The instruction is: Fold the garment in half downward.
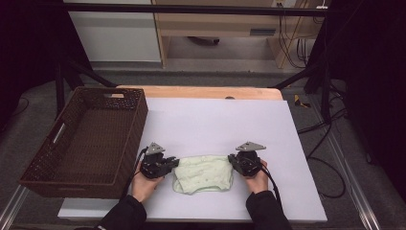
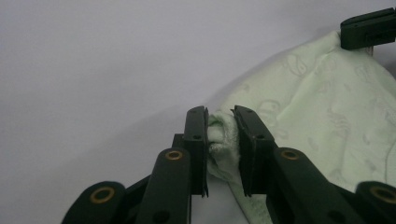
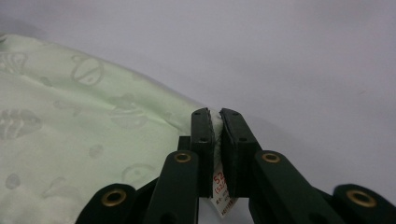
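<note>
A pale green patterned cloth (image 1: 203, 173) lies crumpled on the white sheet (image 1: 215, 124) near the table's front edge. My left gripper (image 1: 175, 163) is at its left corner, shut on a bunched fold of the cloth (image 2: 222, 140) that fills the gap between its jaws. My right gripper (image 1: 231, 159) is at the right corner, its jaws pinched on the cloth edge (image 3: 216, 122), with a white label (image 3: 222, 193) with red print hanging below them. In the left gripper view the tip of the right gripper (image 2: 369, 30) shows at the far corner of the cloth (image 2: 327, 107).
A dark brown wicker basket (image 1: 86, 139) stands to the left, overhanging the sheet's left edge, close to my left hand. Behind the table there are a metal frame, cupboards and loose cables on the floor.
</note>
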A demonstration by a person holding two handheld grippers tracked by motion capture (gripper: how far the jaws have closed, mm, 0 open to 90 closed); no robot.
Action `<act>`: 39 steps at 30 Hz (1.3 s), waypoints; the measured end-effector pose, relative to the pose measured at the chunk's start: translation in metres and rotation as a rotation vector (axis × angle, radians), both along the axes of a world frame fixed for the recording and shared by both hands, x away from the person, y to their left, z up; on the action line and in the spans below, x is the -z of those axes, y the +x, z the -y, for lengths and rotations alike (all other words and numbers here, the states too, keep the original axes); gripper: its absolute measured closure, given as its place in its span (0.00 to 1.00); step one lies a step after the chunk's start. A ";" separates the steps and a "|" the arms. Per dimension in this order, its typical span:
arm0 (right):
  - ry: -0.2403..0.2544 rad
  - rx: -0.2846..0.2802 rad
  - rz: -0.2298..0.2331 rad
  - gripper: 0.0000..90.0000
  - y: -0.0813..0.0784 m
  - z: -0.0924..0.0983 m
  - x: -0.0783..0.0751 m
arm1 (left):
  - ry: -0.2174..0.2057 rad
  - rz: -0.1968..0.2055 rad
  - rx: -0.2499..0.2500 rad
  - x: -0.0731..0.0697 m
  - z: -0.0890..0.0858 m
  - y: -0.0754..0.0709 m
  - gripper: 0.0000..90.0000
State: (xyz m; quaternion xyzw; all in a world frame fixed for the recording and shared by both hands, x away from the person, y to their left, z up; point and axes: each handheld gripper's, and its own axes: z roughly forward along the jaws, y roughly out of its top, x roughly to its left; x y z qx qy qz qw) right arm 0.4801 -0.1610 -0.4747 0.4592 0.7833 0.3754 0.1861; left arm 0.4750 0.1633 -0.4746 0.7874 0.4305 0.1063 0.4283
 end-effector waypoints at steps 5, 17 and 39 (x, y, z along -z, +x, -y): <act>0.003 -0.003 -0.018 0.93 0.000 0.000 0.000 | 0.051 0.036 -0.005 0.004 0.000 0.005 0.82; 0.009 0.022 -0.006 0.73 -0.005 0.000 -0.003 | -0.010 0.059 -0.005 0.002 -0.009 0.008 0.42; 0.188 -0.110 0.066 0.11 -0.037 0.003 -0.019 | -0.073 0.026 0.071 -0.011 -0.018 -0.008 0.02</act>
